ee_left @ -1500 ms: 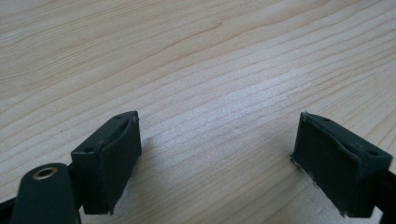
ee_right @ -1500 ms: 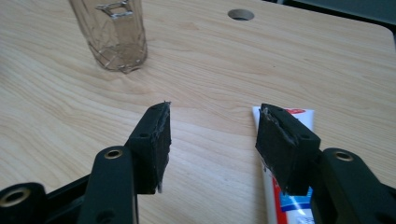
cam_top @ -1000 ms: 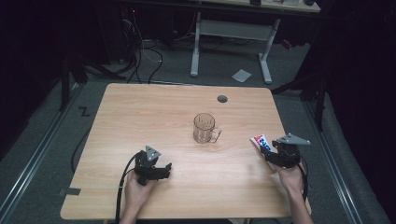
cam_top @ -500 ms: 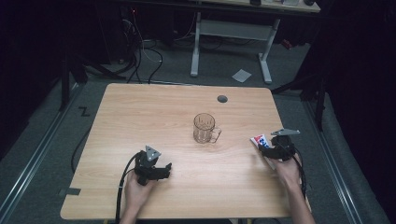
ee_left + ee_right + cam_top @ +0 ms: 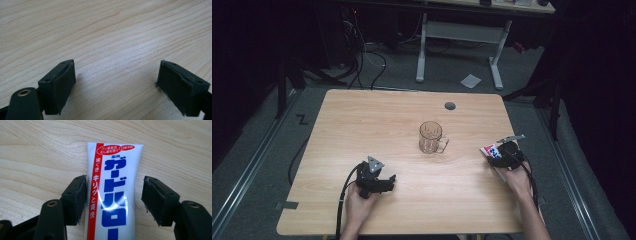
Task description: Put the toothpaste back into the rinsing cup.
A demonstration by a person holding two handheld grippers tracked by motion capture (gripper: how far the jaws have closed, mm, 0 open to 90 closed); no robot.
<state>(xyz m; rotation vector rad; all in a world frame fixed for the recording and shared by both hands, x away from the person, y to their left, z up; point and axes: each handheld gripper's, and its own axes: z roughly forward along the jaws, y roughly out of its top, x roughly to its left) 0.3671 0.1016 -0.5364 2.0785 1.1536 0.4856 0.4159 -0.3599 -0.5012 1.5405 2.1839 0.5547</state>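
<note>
Toothpaste tube [image 5: 113,192] is lying flat on the bench [image 5: 362,120], close to its right edge and a little toward the person's side, and the right gripper [image 5: 113,200] is standing over it. In the right gripper view the fingers [image 5: 76,197] are parted with the tube between them; the left finger is looking very close to the red edge of the tube, perhaps touching it, while a clear gap is remaining at the other finger. So the fingers are not yet gripping anything. I am judging that the step in hand is the grasp of the tube: the gripper is placed around it and the closing is not done. The next move is calling for the fingers to close evenly on the two long sides of the tube, without pushing it sideways over the wood, and then for a lift.

In the high view the right gripper [image 5: 507,156] is sitting at the tube [image 5: 490,150], and a clear glass mug [image 5: 431,137] with a handle is standing upright near the middle of the bench, well apart from the tube.

The tube is white and flat, with a red stripe along one side, big blue Japanese letters and a red label near its flat crimped end, which is pointing away from the gripper. It is looking soft, so a hard squeeze could dent it.

The left gripper [image 5: 382,181] is resting low near the front edge, left of the middle, its fingers [image 5: 62,82] spread wide over bare wood and holding nothing.
</note>
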